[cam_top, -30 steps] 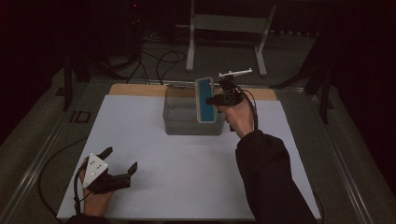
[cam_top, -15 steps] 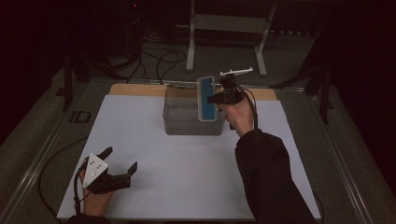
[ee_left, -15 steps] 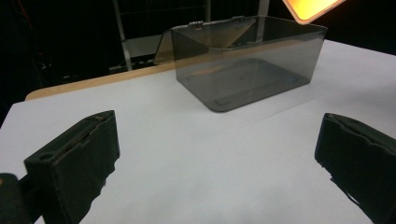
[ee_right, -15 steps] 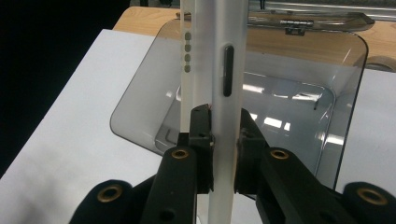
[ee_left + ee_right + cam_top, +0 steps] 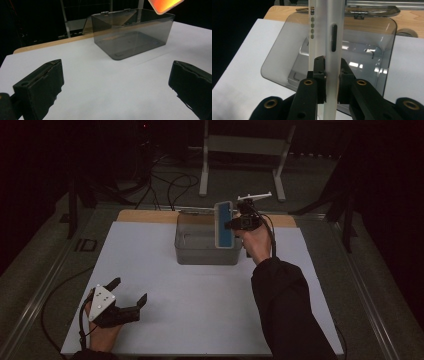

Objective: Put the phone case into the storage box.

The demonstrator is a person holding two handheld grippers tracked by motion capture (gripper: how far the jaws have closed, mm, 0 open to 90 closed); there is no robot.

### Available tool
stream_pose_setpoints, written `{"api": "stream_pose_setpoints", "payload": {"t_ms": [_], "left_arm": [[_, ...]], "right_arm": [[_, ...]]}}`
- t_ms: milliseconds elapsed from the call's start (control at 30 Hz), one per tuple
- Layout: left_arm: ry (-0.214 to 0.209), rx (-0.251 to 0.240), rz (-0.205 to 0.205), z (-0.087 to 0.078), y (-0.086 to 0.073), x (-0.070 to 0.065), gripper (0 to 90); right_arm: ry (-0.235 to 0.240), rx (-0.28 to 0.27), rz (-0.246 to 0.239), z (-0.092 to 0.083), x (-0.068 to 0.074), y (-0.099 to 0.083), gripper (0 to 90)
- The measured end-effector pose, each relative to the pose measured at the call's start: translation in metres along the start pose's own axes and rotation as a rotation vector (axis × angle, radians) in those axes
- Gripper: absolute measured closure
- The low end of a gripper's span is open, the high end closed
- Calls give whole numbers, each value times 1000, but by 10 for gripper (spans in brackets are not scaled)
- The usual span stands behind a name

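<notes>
Dim room with a white-topped table [image 5: 200, 320] at its centre.
A wooden strip [image 5: 145, 216] edges the table's far side; beyond it, a grey metal stand [image 5: 245, 150] and loose black cables [image 5: 170, 182] sit on the dark floor [image 5: 50, 265].

right claw [image 5: 231, 224]: no visible shift from a second ago, clamped on the phone [image 5: 223, 224] on edge over the box [image 5: 200, 251]
phone: same tilt, same spot
left claw [image 5: 131, 292]: no move on the desk [image 5: 200, 310], jaws as wide as before
</notes>
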State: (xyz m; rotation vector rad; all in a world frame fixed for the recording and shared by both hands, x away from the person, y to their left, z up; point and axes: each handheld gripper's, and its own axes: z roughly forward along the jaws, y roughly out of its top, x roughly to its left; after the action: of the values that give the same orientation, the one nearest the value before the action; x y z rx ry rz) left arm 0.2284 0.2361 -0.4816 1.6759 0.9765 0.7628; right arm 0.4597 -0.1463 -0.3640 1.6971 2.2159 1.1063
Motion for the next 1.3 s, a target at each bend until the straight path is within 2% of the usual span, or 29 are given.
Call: {"api": "stream_pose_setpoints", "payload": {"t_ms": [733,1300], "left_arm": [[0,-3,-1,-1,0,0,7],[0,-2,0,-1,0,0,7]], "right_arm": [[-65,-7,28,5,-7,1,813],[-122,0,18,12,-9,-1,813]]}}
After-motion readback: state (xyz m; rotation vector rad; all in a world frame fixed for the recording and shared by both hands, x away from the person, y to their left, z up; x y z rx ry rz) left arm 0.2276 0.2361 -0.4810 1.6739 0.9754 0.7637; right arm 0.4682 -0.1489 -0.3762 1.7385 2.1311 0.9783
